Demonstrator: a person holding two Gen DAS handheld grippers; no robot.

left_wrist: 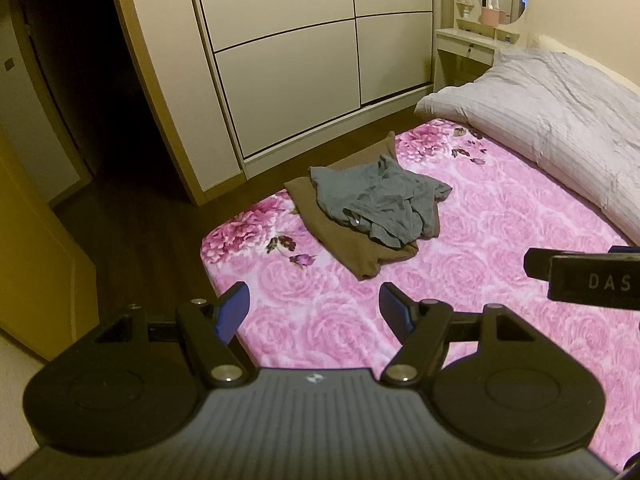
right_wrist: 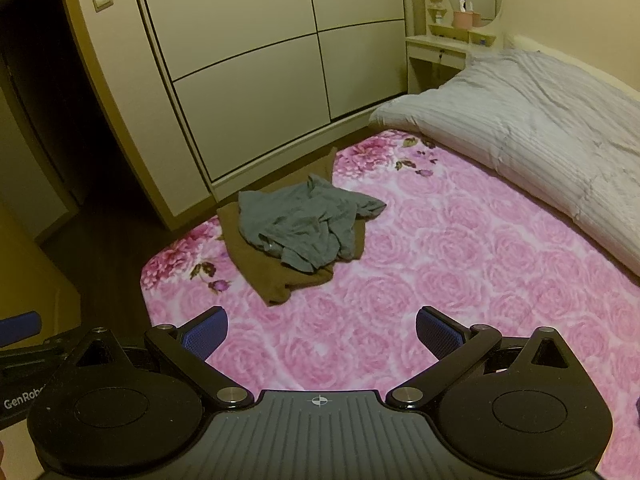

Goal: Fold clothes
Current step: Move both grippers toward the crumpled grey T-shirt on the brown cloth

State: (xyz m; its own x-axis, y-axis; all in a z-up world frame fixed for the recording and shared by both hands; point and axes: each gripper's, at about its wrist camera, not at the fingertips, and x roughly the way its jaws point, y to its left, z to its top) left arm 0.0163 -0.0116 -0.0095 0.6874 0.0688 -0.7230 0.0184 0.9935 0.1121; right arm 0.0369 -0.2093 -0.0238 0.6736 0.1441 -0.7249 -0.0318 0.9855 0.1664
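The left tool (left_wrist: 314,307) is held spread wide and empty above the bed (left_wrist: 500,240). Farther off, near the bed's edge, a crumpled grey garment (left_wrist: 376,200) lies on a brown garment (left_wrist: 352,252); both layers could be pinched together. The right tool (right_wrist: 322,334) is likewise spread, empty.

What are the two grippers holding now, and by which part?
Nothing. The left gripper and the right gripper both have open, empty jaws above the blanket. The grey garment lies untouched on the brown one.
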